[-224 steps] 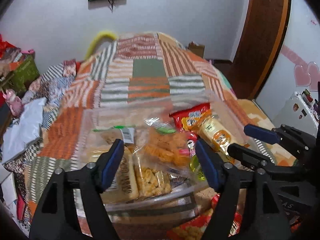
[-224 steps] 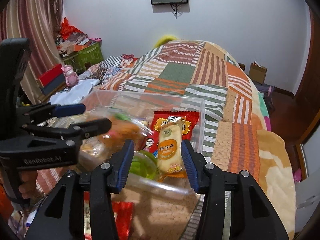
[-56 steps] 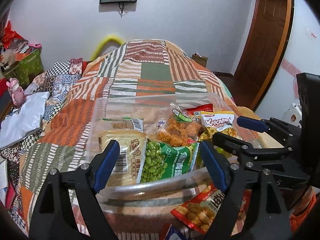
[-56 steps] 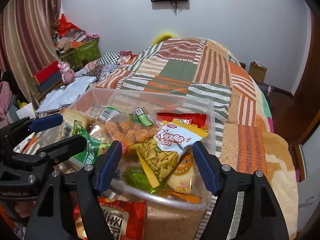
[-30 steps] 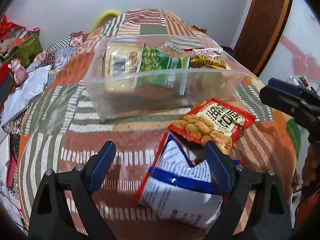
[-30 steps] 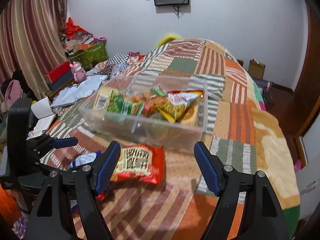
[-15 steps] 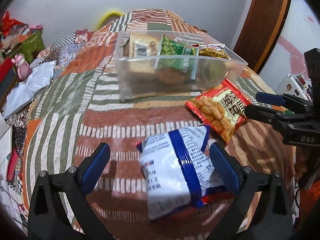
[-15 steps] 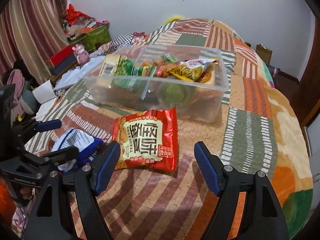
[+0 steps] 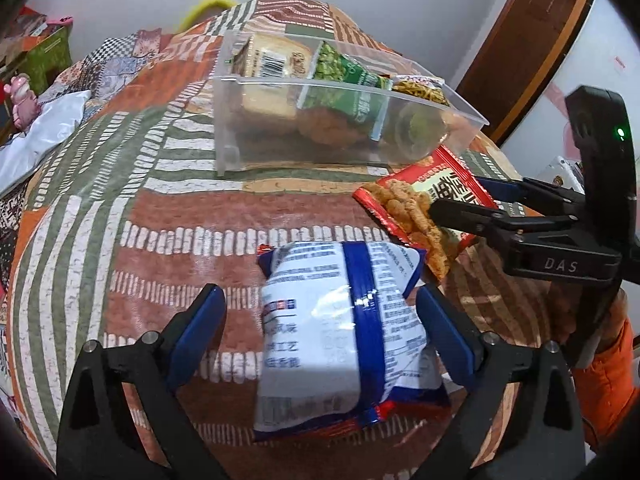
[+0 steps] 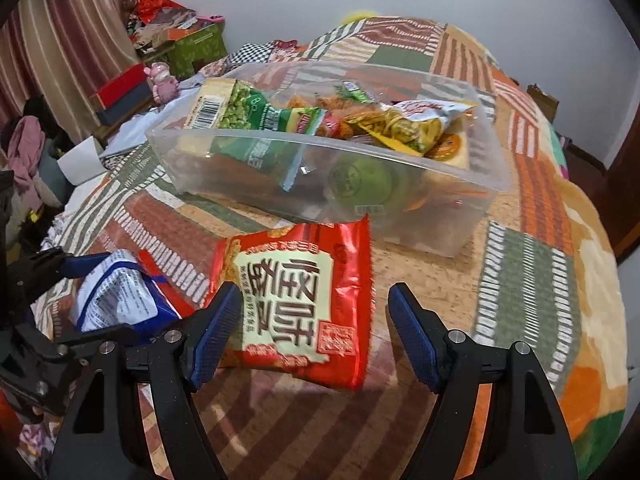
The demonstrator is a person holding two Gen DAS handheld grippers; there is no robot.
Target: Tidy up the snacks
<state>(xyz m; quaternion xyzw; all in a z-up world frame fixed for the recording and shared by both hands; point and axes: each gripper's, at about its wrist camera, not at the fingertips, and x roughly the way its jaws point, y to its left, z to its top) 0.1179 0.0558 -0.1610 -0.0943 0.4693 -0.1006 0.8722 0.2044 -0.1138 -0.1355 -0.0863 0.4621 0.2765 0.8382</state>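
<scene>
Left wrist view: your left hand-held gripper (image 9: 320, 328) is wide open, jaws just been closing a bit, either side of the white-and-blue snack bag (image 9: 340, 336) lying on the patchwork bed quilt (image 9: 132, 208); right pad looks at the bag's edge, contact unclear, left pad apart from it. Clear plastic bin (image 9: 336, 136) sits farther back, holding a green pea packet (image 9: 344, 80) and other snacks. Red snack bag (image 9: 416, 204) lies just beside the bin, your right hand-held gripper (image 9: 460, 200) over it.

Right wrist view: your right hand-held gripper (image 10: 314, 334) is partly open, nothing gripped, jaws straddling the red snack bag (image 10: 296, 300) flat on the quilt (image 10: 528, 280), near the bin (image 10: 360, 184). White-and-blue bag (image 10: 112, 300) to the left, between your left gripper's (image 10: 86, 298) fingers.
</scene>
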